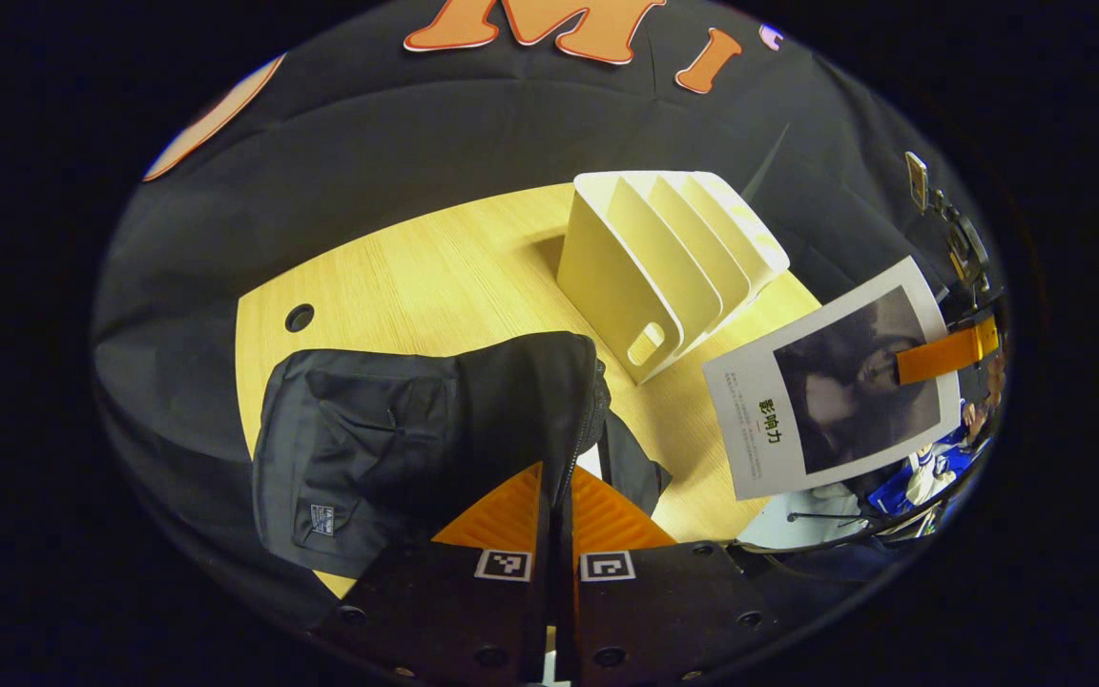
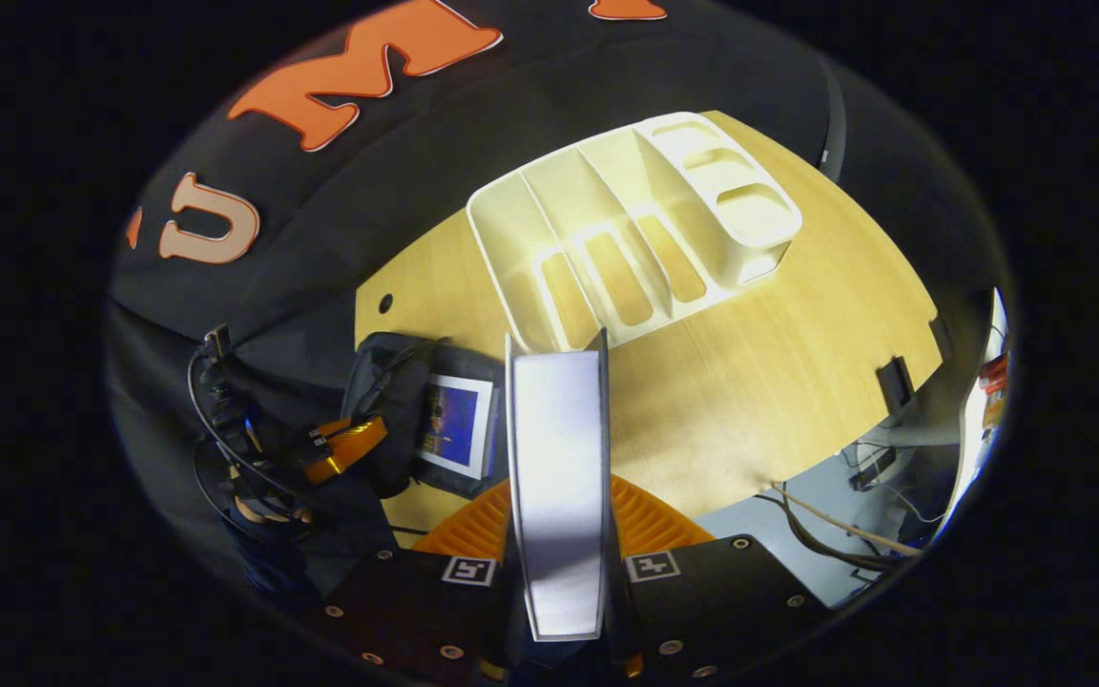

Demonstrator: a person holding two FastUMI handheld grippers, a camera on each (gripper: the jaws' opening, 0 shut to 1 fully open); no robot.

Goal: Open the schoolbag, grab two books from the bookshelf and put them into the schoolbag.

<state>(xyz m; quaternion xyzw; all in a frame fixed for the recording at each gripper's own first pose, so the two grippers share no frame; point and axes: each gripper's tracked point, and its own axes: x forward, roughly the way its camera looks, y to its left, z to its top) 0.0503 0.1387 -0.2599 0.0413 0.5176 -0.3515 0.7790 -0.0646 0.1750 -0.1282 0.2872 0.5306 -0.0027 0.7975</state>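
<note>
Left gripper (image 1: 557,515), orange ribbed fingers almost together, is pinching the zippered edge of the black fabric schoolbag (image 1: 416,429) and holding that flap up off the light wooden table (image 1: 435,277). The bag sits at the near left part of the table, its mouth pulled open on the side facing the white plastic bookshelf (image 1: 669,258), a slotted file rack standing just beyond it toward the back of the table. All its slots look empty from here.

Over in the right gripper view, the right gripper (image 2: 559,534) is clamped on a thin book with a pale grey-white cover (image 2: 557,477), both orange fingers pressing its two faces, the book standing on edge straight out from the claw. In the left gripper view that same book (image 1: 831,382) hangs in the air off the table's right edge, clear of the bag and the rack, its cover showing a dark photo inside a pale border, with an orange finger (image 1: 941,351) laid across it.

Back to the right gripper view: the schoolbag (image 2: 406,401) lies at the table's left edge with the left gripper (image 2: 344,448) at its side, and inside the open mouth lies a second book with a blue cover picture and white border (image 2: 457,425). The rack (image 2: 635,229) sits well apart from the held book.
</note>
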